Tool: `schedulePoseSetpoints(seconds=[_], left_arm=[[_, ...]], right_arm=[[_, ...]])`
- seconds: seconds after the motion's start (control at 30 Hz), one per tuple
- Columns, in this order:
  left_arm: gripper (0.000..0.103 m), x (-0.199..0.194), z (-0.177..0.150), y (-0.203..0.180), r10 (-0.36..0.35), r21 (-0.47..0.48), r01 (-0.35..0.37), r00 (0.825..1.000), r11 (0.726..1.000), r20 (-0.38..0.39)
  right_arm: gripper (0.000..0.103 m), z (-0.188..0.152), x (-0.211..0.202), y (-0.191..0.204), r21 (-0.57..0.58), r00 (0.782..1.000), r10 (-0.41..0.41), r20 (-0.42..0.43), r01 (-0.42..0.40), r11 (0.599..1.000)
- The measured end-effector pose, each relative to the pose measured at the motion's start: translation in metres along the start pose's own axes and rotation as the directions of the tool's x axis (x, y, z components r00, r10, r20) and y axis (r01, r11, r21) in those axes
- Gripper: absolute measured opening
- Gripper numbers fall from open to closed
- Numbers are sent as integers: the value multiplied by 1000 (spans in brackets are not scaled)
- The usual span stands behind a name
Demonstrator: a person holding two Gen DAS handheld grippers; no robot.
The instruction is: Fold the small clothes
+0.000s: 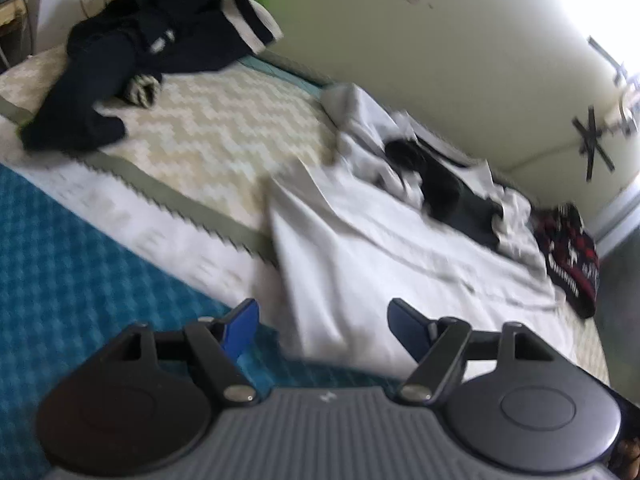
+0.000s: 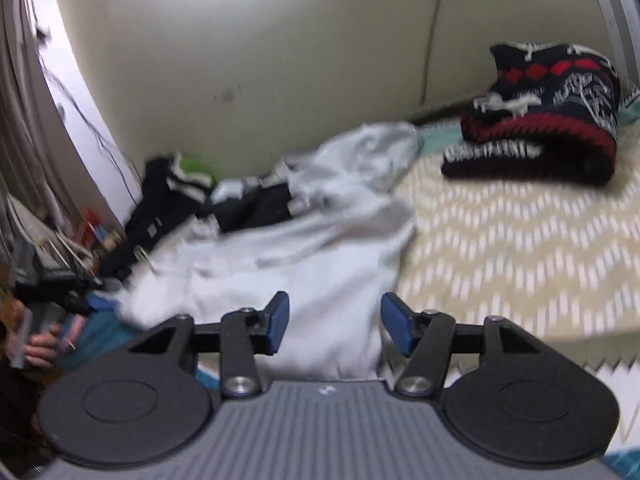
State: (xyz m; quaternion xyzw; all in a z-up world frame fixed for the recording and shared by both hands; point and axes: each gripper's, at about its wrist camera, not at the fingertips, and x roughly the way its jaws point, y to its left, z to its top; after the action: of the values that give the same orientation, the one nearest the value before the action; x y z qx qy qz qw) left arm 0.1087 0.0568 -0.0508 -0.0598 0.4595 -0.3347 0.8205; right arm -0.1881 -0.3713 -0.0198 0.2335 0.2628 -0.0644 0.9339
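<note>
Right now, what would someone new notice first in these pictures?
Probably the big white garment, spread rumpled across the bed in front of both open grippers. Next, the red, black and white knitted sweater, folded near the wall on the zigzag bedspread. A dark clothes pile sits at the bed's far end.

The left gripper [image 1: 322, 322] stands at six o'clock, its blue pads parted over a white garment [image 1: 360, 256]. Dark clothes [image 1: 132, 60] lie at eleven o'clock on the zigzag bedspread [image 1: 224, 128]; a red-patterned knit [image 1: 572, 256] lies at three o'clock.
</note>
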Motion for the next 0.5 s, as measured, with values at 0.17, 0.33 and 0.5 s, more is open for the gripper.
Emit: schedulePoseSetpoints(seconds=[0.17, 0.33, 0.5], left_arm=[[10, -8, -3, -14, 73, 79, -74, 997, 994, 11], [16, -10, -2, 0, 79, 108, -72, 995, 992, -57], [39, -19, -8, -2, 106, 143, -105, 994, 984, 2]], right_arm=[[1, -4, -18, 6, -39, 1000, -20, 1, 20, 999], [0, -14, -28, -2, -57, 995, -65, -82, 61, 997], [8, -11, -32, -7, -35, 996, -73, -59, 71, 997]])
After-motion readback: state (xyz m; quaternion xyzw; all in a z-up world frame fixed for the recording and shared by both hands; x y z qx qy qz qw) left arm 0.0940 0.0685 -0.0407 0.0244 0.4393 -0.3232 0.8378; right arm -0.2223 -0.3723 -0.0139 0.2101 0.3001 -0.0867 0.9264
